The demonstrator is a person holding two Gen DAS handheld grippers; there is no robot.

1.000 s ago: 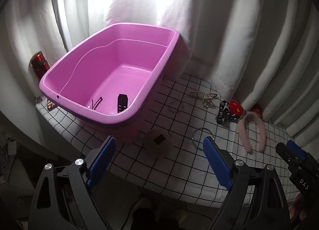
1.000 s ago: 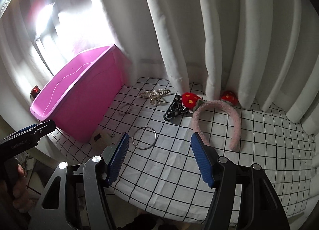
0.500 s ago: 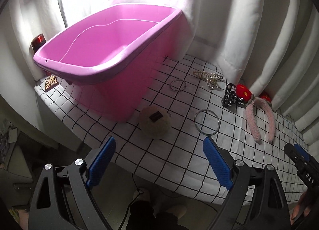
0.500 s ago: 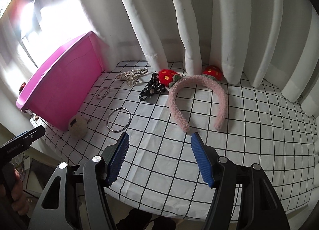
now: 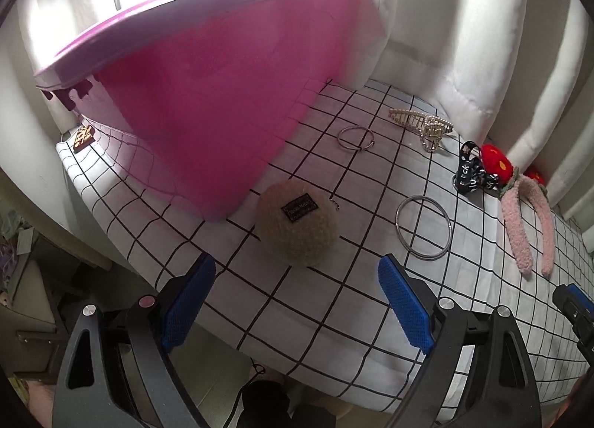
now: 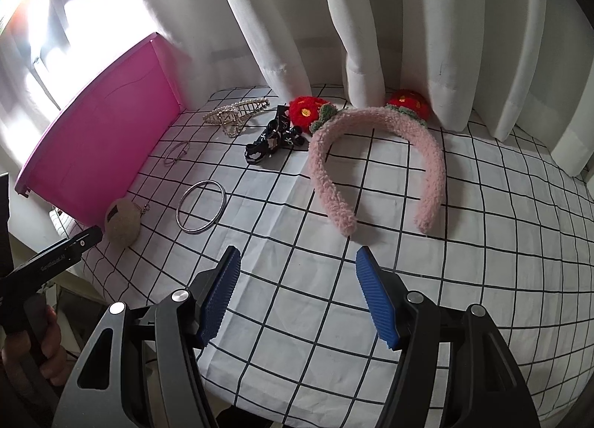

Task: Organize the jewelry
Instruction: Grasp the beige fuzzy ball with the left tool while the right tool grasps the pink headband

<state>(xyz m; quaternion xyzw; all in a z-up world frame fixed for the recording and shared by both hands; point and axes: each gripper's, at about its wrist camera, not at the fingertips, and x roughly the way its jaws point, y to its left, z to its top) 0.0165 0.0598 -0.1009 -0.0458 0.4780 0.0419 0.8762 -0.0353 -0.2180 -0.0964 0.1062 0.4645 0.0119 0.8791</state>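
Observation:
A pink tub [image 5: 208,101] stands at the left of the checked cloth. In front of it lies a beige fuzzy round pouch [image 5: 299,223], just ahead of my open, empty left gripper [image 5: 297,298]. A large silver bangle [image 5: 423,227], a small ring bangle [image 5: 355,137], a pearl hair claw [image 5: 421,123], a black bow clip [image 5: 469,173] and a pink fuzzy headband with red flowers [image 6: 375,164] lie further right. My right gripper [image 6: 299,292] is open and empty, hovering in front of the headband. The tub's inside is hidden.
White curtains [image 6: 371,19] hang close behind the table. The table's front edge [image 5: 260,350] lies under both grippers. A small brown patterned tag [image 5: 82,136] lies left of the tub. The left gripper's handle [image 6: 55,253] shows at the right view's left side.
My left gripper has dropped low and closer to the fuzzy pouch, so the tub's inside is out of sight. My right gripper has moved in towards the headband.

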